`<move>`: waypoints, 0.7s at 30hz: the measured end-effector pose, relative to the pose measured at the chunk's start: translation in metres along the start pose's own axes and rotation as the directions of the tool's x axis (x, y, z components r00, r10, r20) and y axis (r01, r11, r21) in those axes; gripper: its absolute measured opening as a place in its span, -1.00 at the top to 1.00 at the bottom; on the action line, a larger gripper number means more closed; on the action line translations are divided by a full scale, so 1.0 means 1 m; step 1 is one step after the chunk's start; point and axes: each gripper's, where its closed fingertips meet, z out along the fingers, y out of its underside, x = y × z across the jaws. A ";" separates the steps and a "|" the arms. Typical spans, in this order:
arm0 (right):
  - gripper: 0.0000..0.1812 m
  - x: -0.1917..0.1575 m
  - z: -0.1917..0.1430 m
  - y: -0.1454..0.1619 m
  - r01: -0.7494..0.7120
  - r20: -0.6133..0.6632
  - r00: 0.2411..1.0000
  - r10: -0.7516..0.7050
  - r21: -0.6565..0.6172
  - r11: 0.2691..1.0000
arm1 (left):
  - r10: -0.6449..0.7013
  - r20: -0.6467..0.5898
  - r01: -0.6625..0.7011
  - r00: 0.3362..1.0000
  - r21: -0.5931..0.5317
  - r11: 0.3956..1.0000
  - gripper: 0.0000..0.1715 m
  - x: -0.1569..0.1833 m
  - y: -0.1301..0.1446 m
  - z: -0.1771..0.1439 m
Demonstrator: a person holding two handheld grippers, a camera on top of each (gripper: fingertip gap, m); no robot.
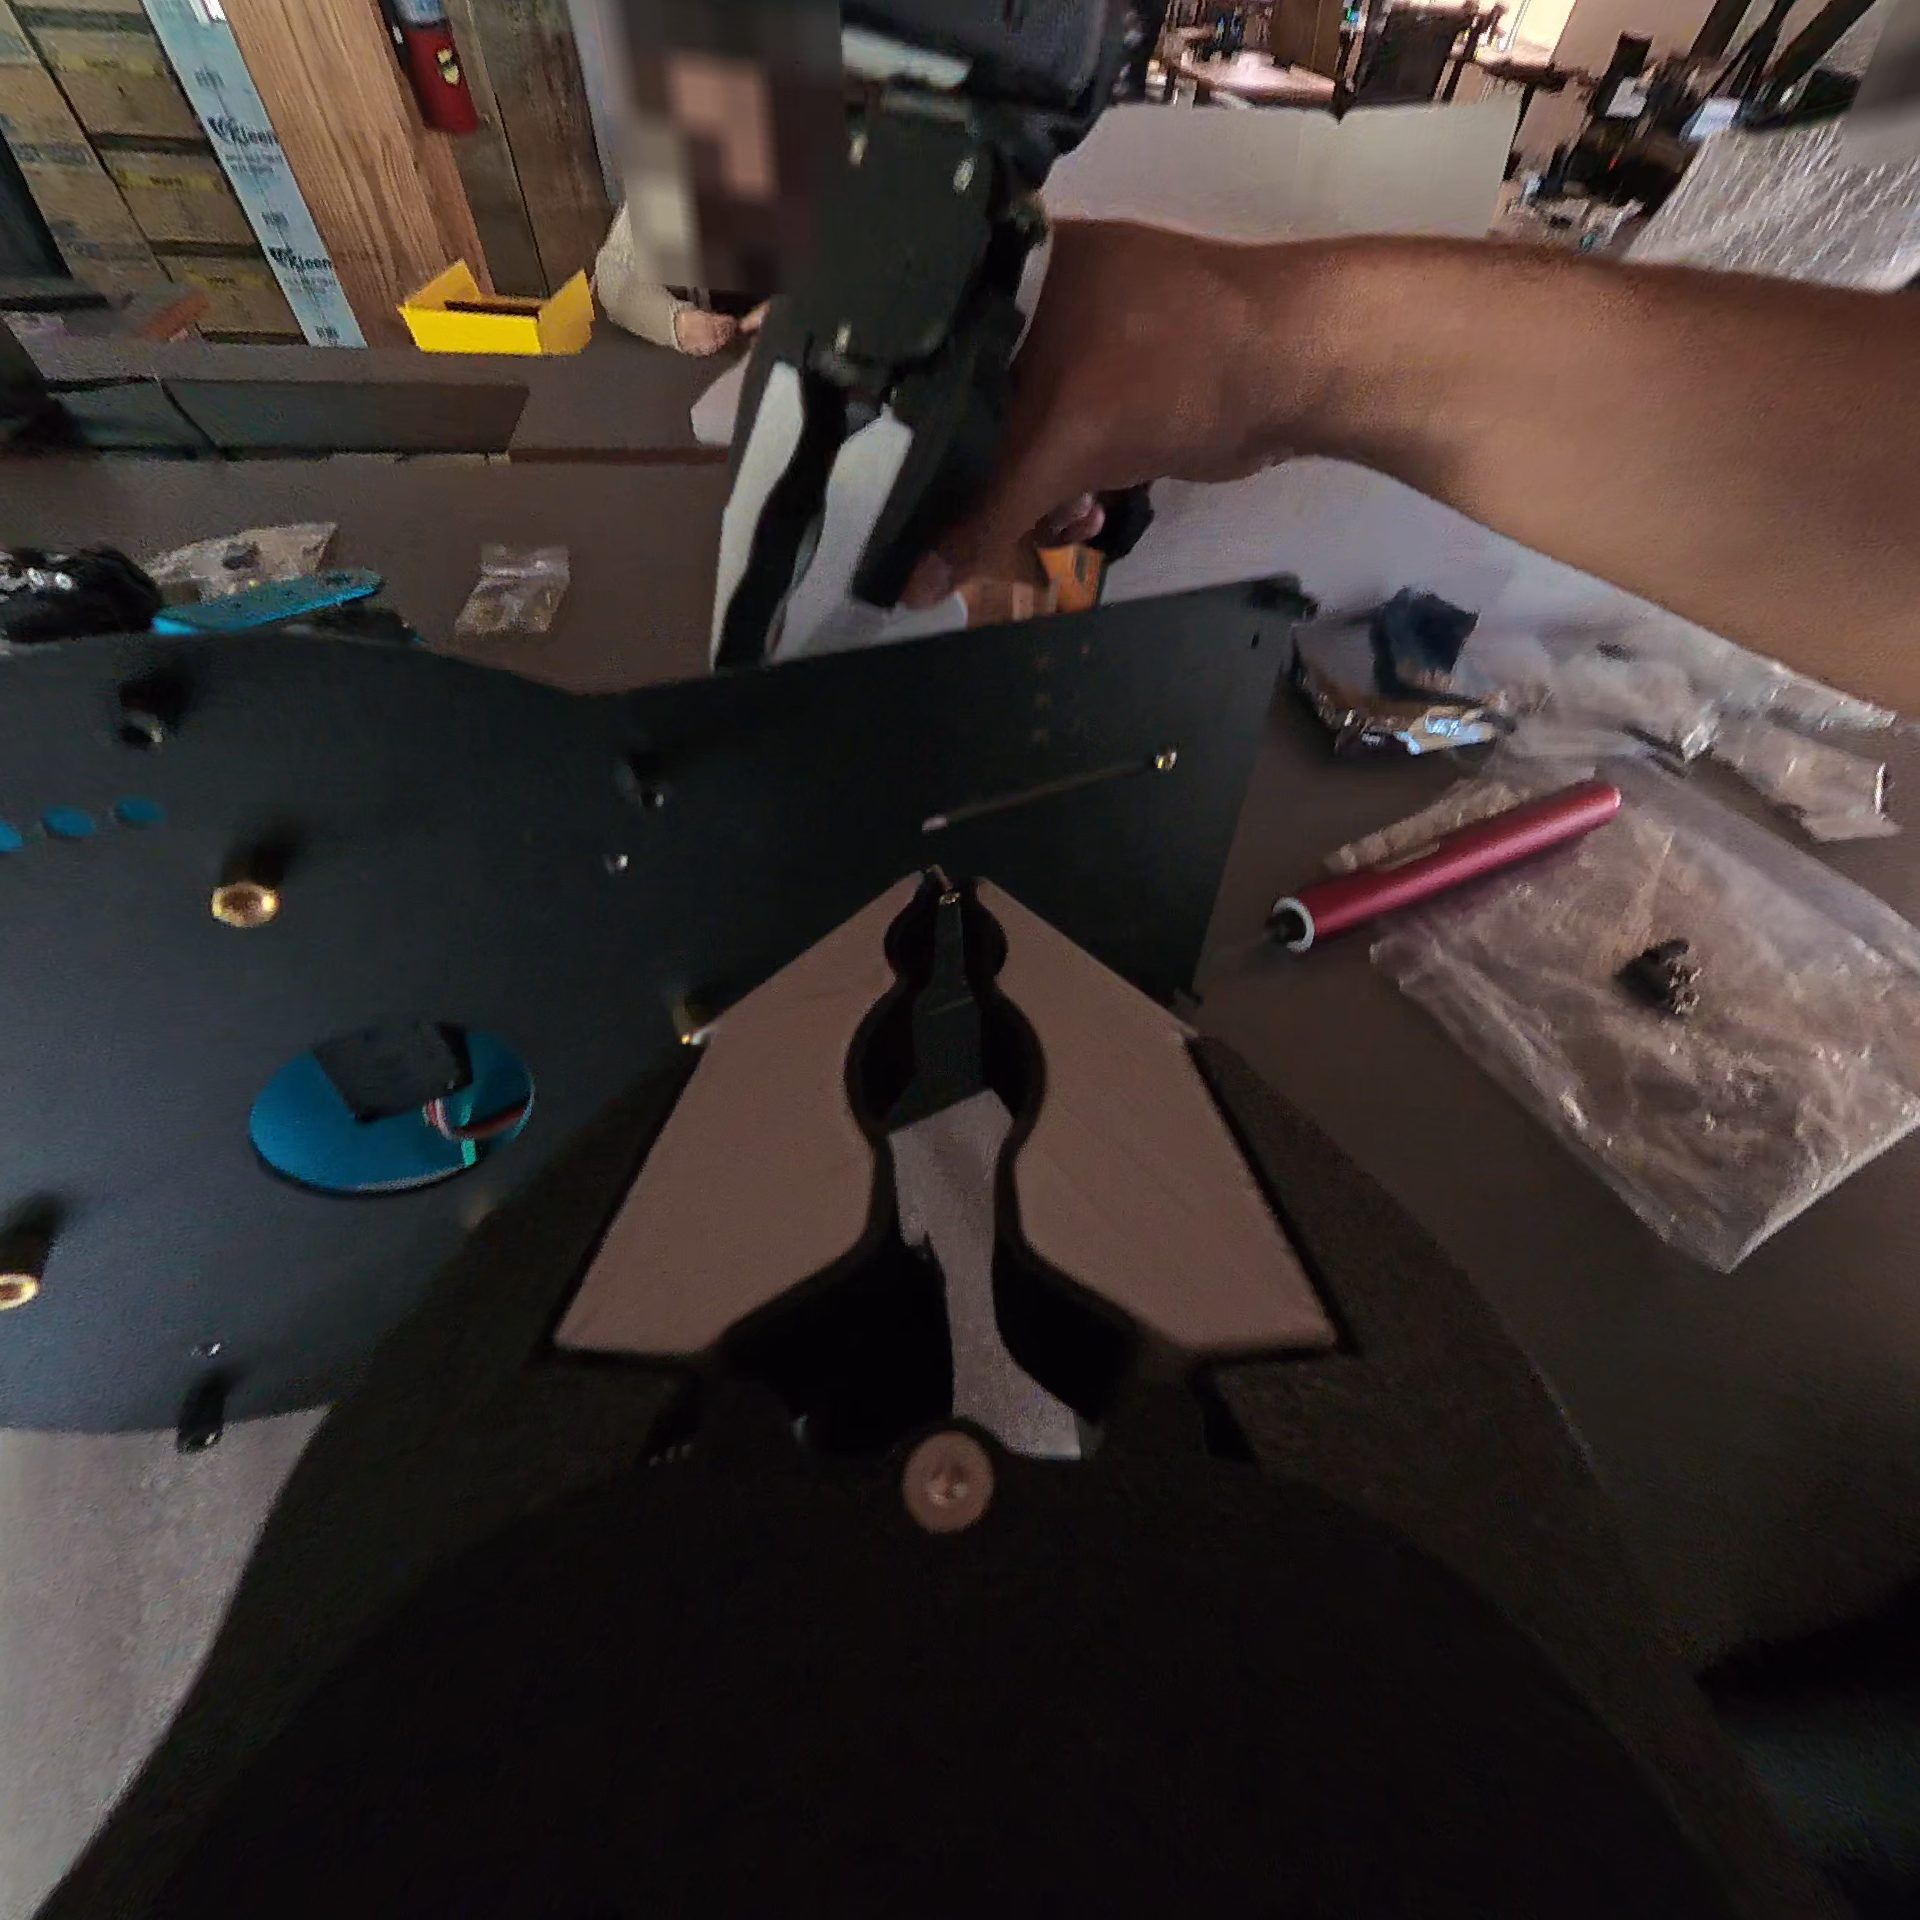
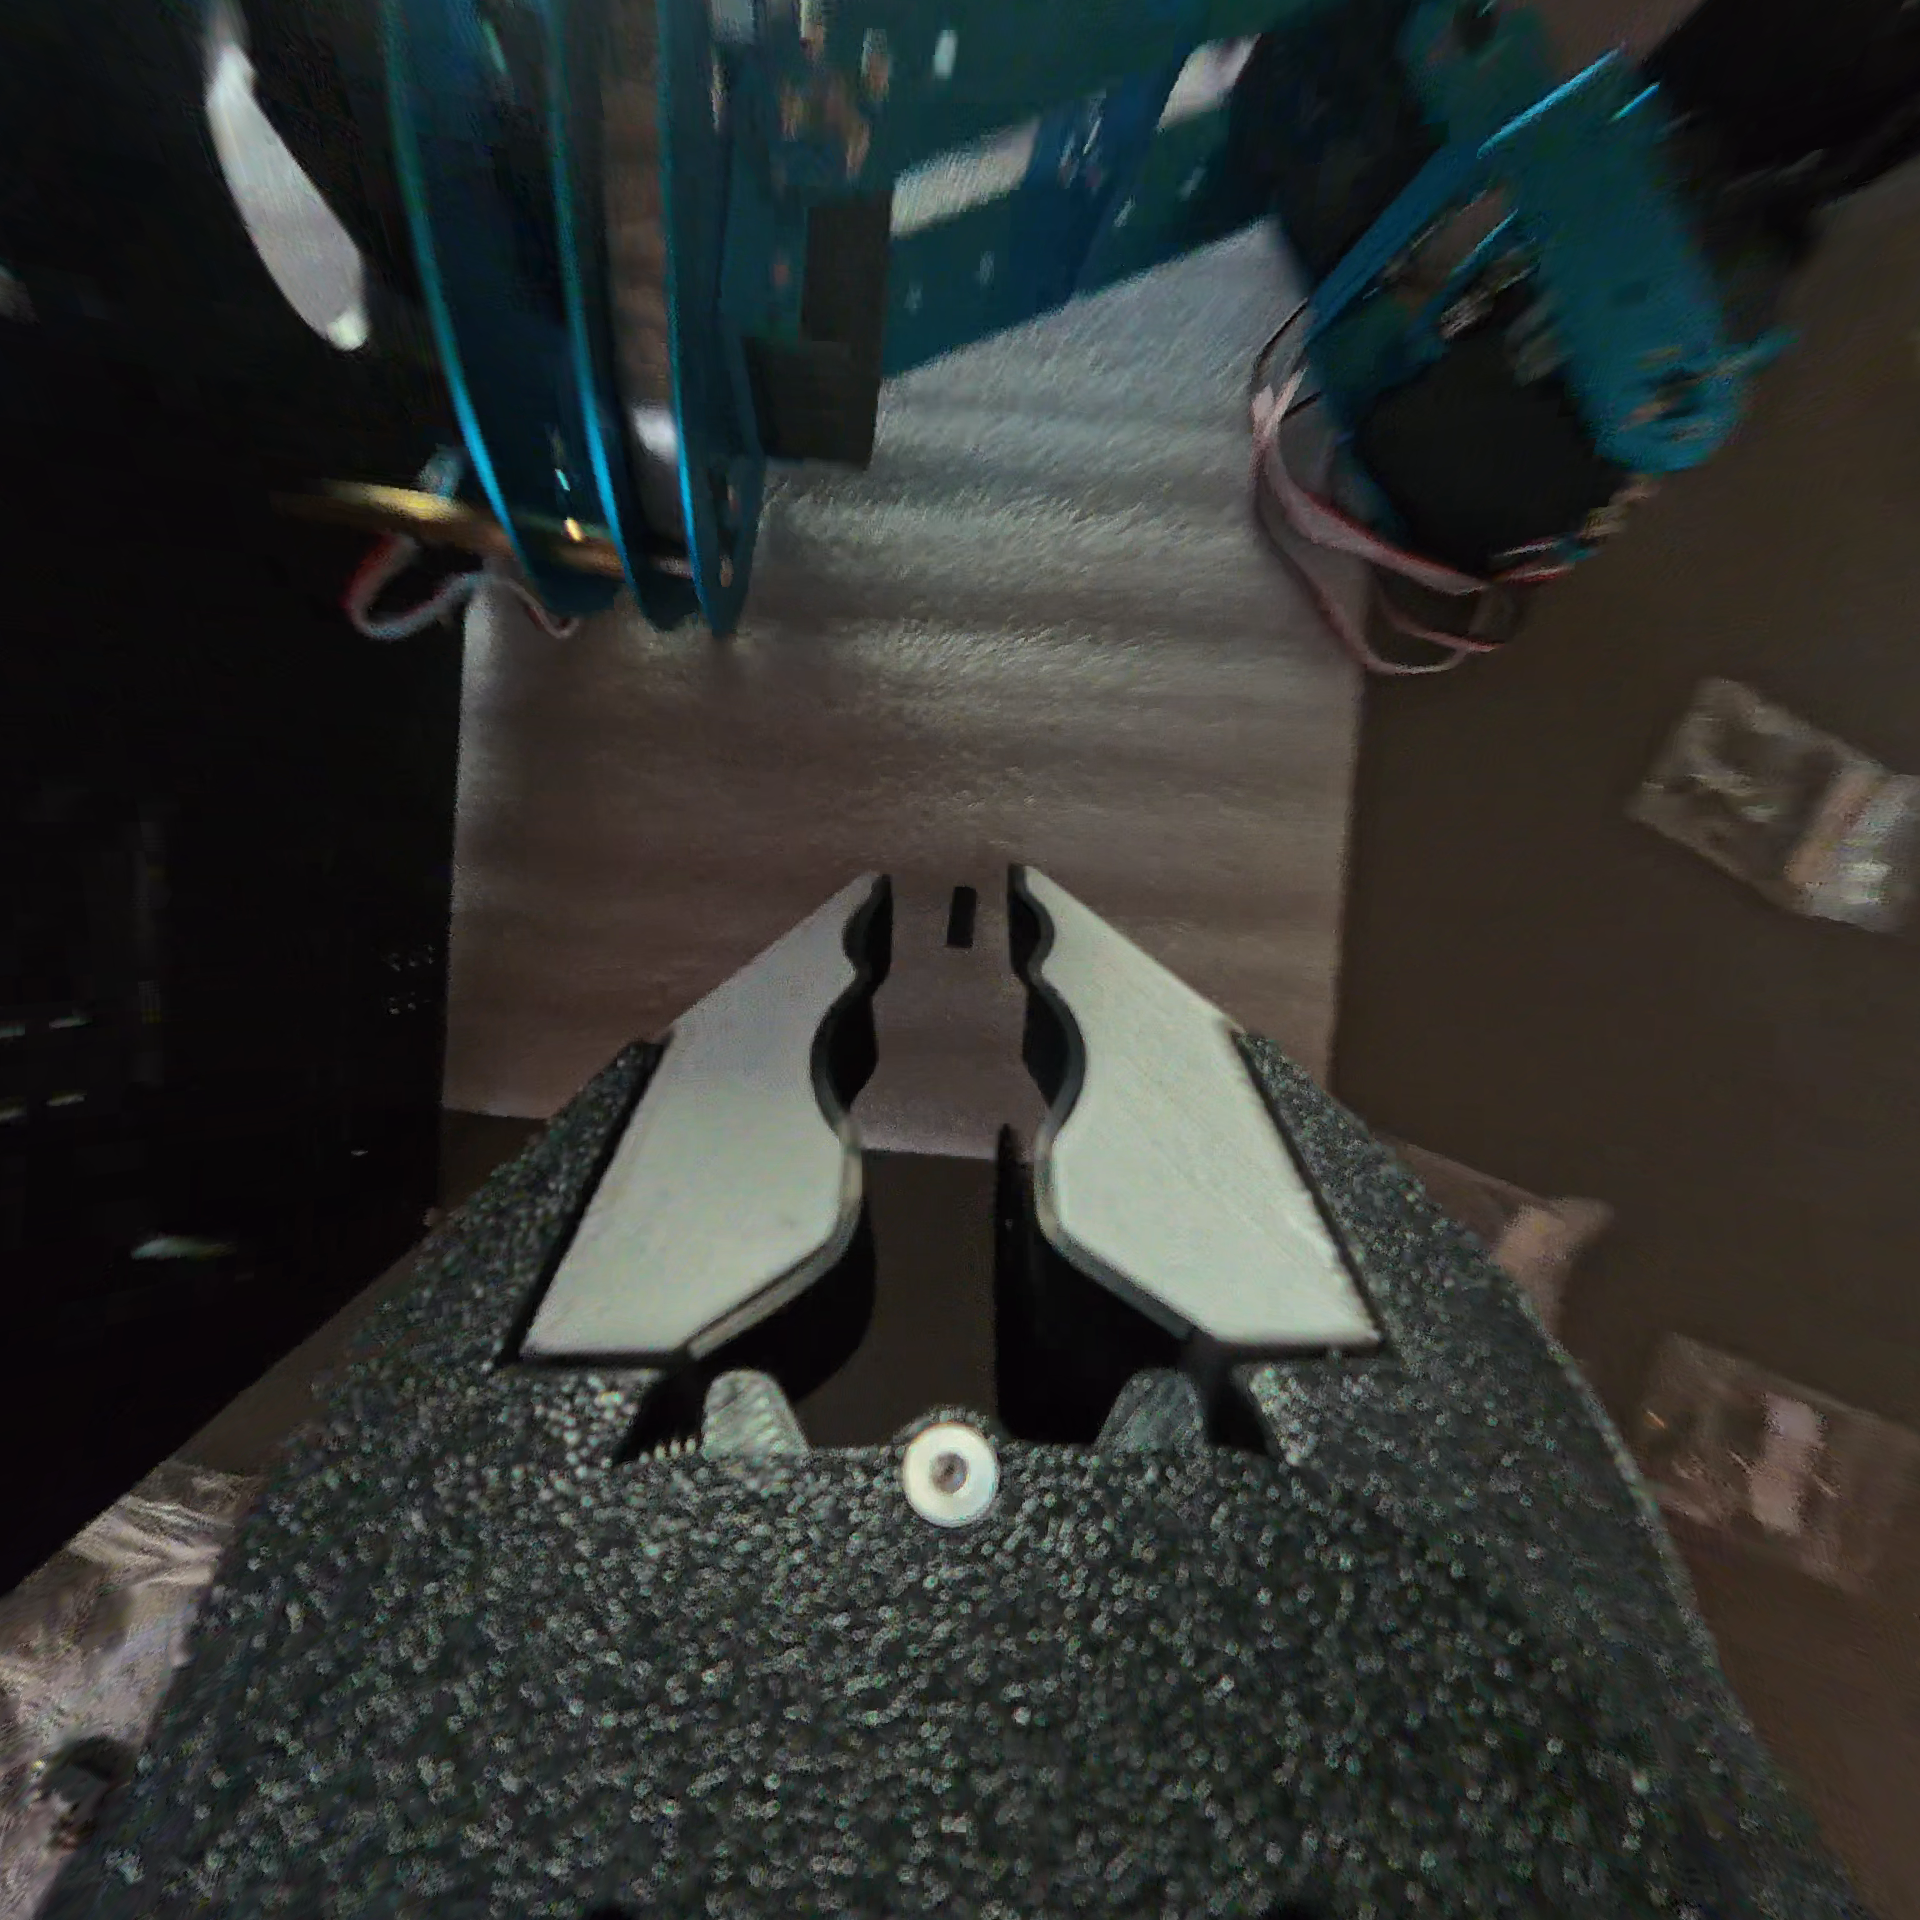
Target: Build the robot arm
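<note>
Left tongs (image 1: pixel 948 883) pinched tight on a small dark tool w/ brass tip (image 1: pixel 943 997), over the black plate (image 1: pixel 436 852) nr its right edge. Red driver handle (image 1: pixel 1449 868) lies just off that edge on the table (image 1: pixel 1507 1351). Right tongs (image 2: pixel 951 883) narrowly parted, nothing gripped, tiny black bit (image 2: pixel 958 914) btwn tips on white foam sheet (image 2: pixel 914 748); blue parts (image 2: pixel 675 312) crowd ahead.

This is looking like a workshop or assembly space with storage at its edge. Stacked cardboard boxes (image 1: pixel 114 135) are lining the far wall beside a wooden panel, where a red fire extinguisher (image 1: pixel 442 73) is hanging. A yellow bin (image 1: pixel 497 317) is sitting on the floor. The brown bench (image 1: pixel 582 499) is carrying a black plate (image 1: pixel 416 883) with brass standoffs, a red screwdriver (image 1: pixel 1449 868), clear bags of small hardware (image 1: pixel 1652 1023) and blue metal kit parts (image 2: pixel 665 312).
</note>
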 end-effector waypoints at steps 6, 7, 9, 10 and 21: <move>0.77 -0.024 -0.069 -0.027 0.011 -0.094 0.996 0.005 0.162 0.987 | -0.016 0.023 0.016 1.000 0.001 1.000 0.97 0.001 0.001 0.012; 0.77 -0.034 -0.070 -0.027 0.017 -0.081 0.997 -0.004 0.162 0.987 | -0.023 0.017 0.023 1.000 -0.001 1.000 0.97 0.001 0.002 0.013; 0.75 -0.059 -0.068 -0.023 0.015 -0.008 1.000 -0.014 0.155 0.988 | -0.028 0.030 0.028 0.999 0.004 1.000 0.97 -0.001 0.002 0.014; 0.74 -0.072 -0.066 -0.020 0.008 0.039 0.999 -0.014 0.146 0.989 | -0.029 0.031 0.029 0.999 0.007 1.000 0.97 -0.002 0.002 0.014; 0.62 -0.087 -0.064 -0.018 -0.064 0.182 0.982 0.045 0.100 0.993 | -0.028 0.046 0.028 0.999 0.010 1.000 0.97 0.003 -0.002 0.018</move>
